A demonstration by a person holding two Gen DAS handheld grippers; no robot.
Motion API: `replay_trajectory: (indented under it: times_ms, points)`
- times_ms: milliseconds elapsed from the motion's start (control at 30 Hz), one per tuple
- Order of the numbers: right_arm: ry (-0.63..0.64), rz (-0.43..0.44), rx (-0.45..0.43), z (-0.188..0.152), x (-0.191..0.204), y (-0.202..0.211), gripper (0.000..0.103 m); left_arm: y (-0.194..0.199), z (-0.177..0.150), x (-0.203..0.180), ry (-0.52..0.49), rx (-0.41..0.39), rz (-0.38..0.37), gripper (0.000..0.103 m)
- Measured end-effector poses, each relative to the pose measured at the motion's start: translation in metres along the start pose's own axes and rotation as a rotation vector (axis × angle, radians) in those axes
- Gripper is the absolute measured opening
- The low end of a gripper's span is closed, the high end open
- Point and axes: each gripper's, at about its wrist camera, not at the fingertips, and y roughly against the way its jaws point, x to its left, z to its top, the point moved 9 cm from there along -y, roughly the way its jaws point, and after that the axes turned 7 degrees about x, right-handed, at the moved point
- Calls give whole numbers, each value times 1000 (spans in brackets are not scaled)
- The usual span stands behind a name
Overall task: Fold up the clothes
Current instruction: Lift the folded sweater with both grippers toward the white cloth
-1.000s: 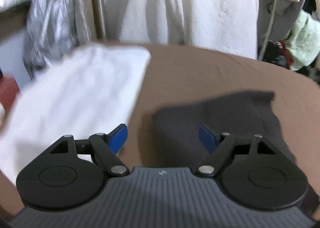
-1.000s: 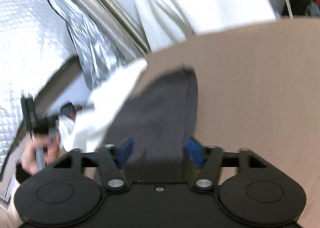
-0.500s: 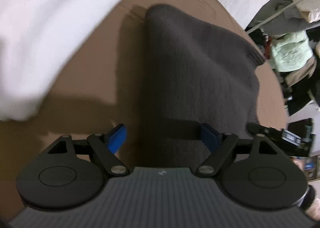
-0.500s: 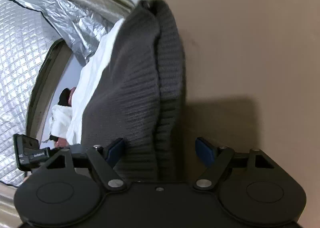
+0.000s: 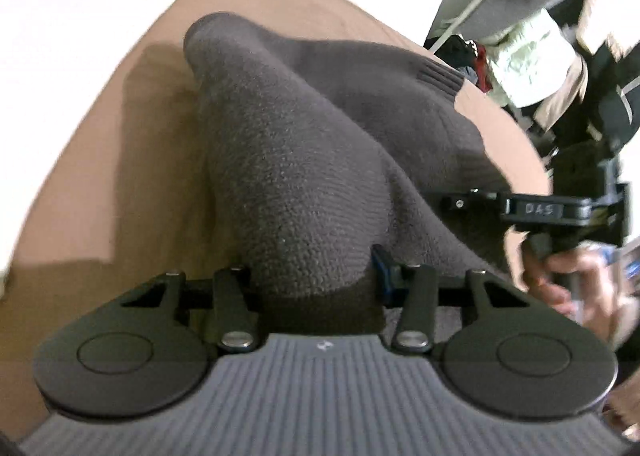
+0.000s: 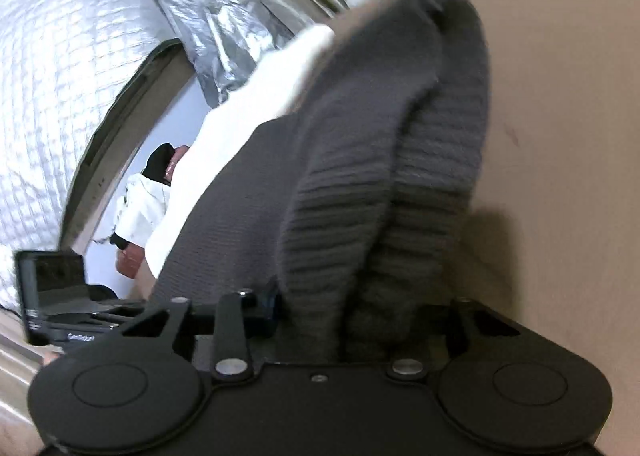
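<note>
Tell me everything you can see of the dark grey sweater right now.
The dark grey sweater is a thick knit, ribbed at its edge, lying bunched in heavy folds on the brown table. The left gripper is closing on one gathered fold; the right gripper is closing on the doubled ribbed edge. Fabric sits between both pairs of jaws. A white garment lies beside it.

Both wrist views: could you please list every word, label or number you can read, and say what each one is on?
"DAS": raised letters on the black bar of the right gripper, seen from the left wrist camera; somewhat soft.
White print on the black body of the left gripper, seen from the right wrist camera: too blurred to read.
Small white logo on the grey housing below the left gripper's fingers: a mark, not readable text.
Nothing legible on the dark grey sweater.
</note>
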Motion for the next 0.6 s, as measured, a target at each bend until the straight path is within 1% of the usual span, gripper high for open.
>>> replay_trajectory:
  times_ms: [67,167,233,367,433,500,600]
  points:
    - [73,-48,-17,0,18,11,36,7,1,-10,-52,-27,50,44]
    - [159,-118,-44,2,44,25,35,21,5,-18,-99,-73,82,44]
    - [174,-143,-73,6,54,29,35,31,7,-21,-119,-101,94,44]
    - [187,-117,-136,10,61,49,34,49,17,-20,-107,-156,74,44]
    - [209,-113,-154,13,70,51,34,51,22,-22,-100,-167,70,44]
    - [237,-113,-161,13,77,53,34,62,24,-16,-45,-166,52,44]
    - [270,-96,-171,14,86,52,34,81,25,-5,27,-183,66,44]
